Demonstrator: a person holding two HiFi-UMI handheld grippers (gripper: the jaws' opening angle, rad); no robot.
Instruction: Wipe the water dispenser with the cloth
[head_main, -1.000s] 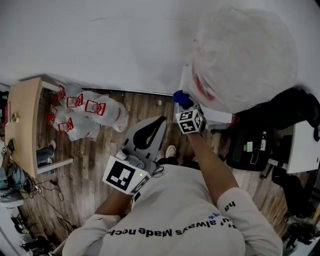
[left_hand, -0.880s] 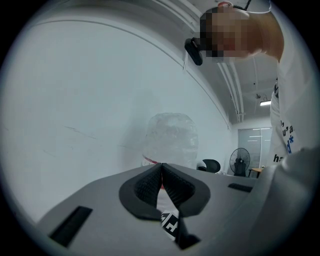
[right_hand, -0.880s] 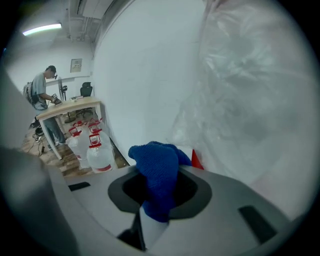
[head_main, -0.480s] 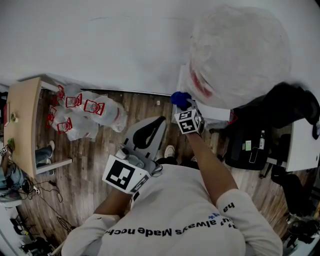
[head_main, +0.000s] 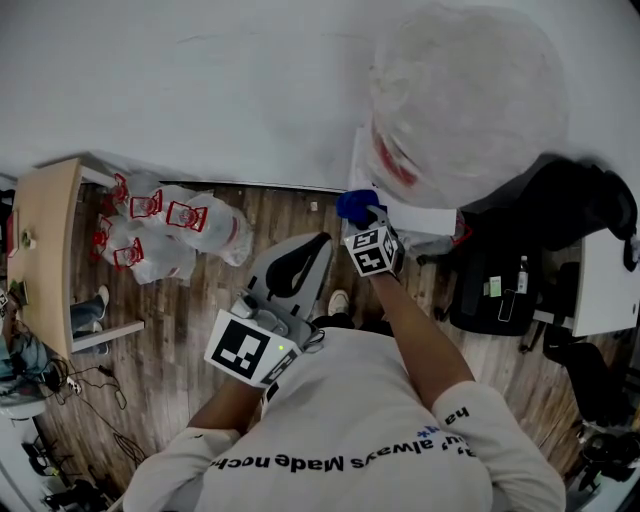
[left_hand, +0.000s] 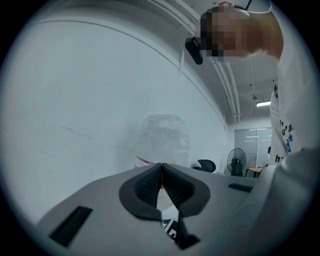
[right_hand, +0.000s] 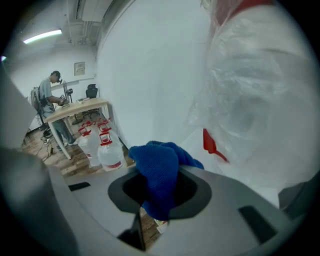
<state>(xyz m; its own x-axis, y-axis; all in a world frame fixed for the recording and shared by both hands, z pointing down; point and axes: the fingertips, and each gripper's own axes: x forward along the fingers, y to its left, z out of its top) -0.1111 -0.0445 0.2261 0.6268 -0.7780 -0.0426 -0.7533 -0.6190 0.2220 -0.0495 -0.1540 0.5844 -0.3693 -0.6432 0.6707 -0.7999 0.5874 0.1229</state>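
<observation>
The water dispenser (head_main: 400, 205) is white and stands against the wall, with a large bottle wrapped in clear plastic (head_main: 465, 100) on top. My right gripper (head_main: 362, 214) is shut on a blue cloth (head_main: 356, 203), which rests against the dispenser's left side just below the bottle. In the right gripper view the blue cloth (right_hand: 162, 172) bulges out between the jaws, next to the white dispenser body (right_hand: 200, 145) and the wrapped bottle (right_hand: 255, 100). My left gripper (head_main: 300, 265) hangs lower, away from the dispenser, shut and empty (left_hand: 161, 172).
Several water jugs with red labels (head_main: 165, 225) lie on the wooden floor at the left, beside a wooden table (head_main: 45, 250). A black bag (head_main: 500, 290) and black chair (head_main: 580, 210) stand right of the dispenser. A person (right_hand: 52, 107) works at the far table.
My right gripper with the blue cloth has slid a little to the left and up along the dispenser's side. The left gripper has stayed in place.
</observation>
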